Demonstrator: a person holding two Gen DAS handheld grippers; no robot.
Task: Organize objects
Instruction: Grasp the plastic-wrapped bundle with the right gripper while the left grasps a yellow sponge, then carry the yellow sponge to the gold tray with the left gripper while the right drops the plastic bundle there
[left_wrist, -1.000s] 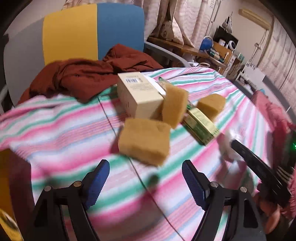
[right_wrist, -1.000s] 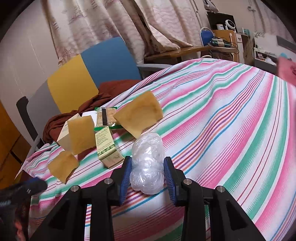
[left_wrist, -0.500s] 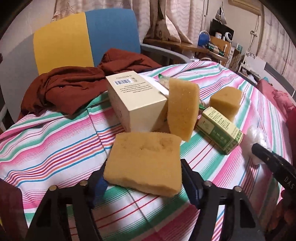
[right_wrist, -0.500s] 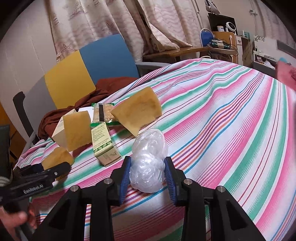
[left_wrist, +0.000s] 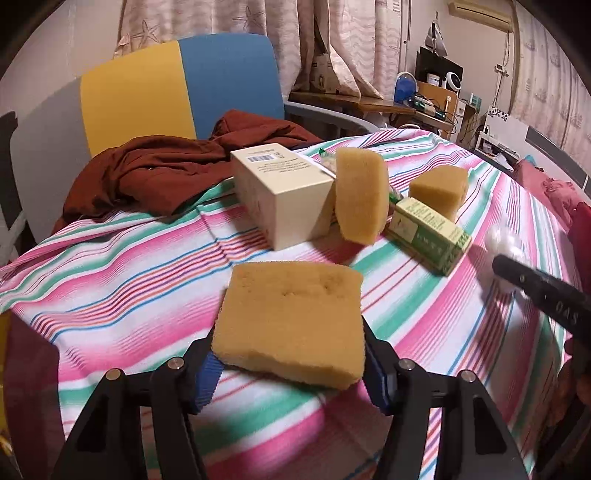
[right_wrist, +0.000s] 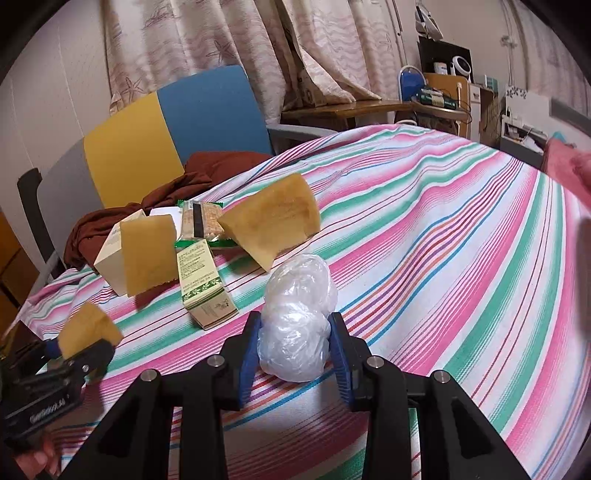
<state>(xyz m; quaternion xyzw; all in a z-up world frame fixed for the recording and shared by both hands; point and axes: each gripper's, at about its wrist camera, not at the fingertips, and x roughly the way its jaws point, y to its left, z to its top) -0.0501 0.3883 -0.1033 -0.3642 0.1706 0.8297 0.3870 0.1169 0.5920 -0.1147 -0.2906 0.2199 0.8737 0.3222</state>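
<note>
My left gripper (left_wrist: 291, 373) is shut on a flat tan sponge (left_wrist: 291, 317), held just above the striped cloth; it shows in the right wrist view too (right_wrist: 88, 328). My right gripper (right_wrist: 295, 354) is shut on a crumpled clear plastic bag (right_wrist: 295, 317), also seen at the right of the left wrist view (left_wrist: 504, 245). Behind stand a cream box (left_wrist: 280, 195), an upright sponge (left_wrist: 360, 199) leaning on it, a third sponge (left_wrist: 439, 190), a green carton (left_wrist: 428, 232) and a green snack packet (right_wrist: 201, 221).
A striped cloth (right_wrist: 443, 240) covers the table. A dark red garment (left_wrist: 166, 173) lies on the table's far left edge and over a blue and yellow chair (left_wrist: 177, 85). A cluttered desk (right_wrist: 369, 107) stands behind.
My left gripper moved forward around the near sponge, closed on it and raised it slightly. My right gripper kept its hold on the plastic bag and hardly moved.
</note>
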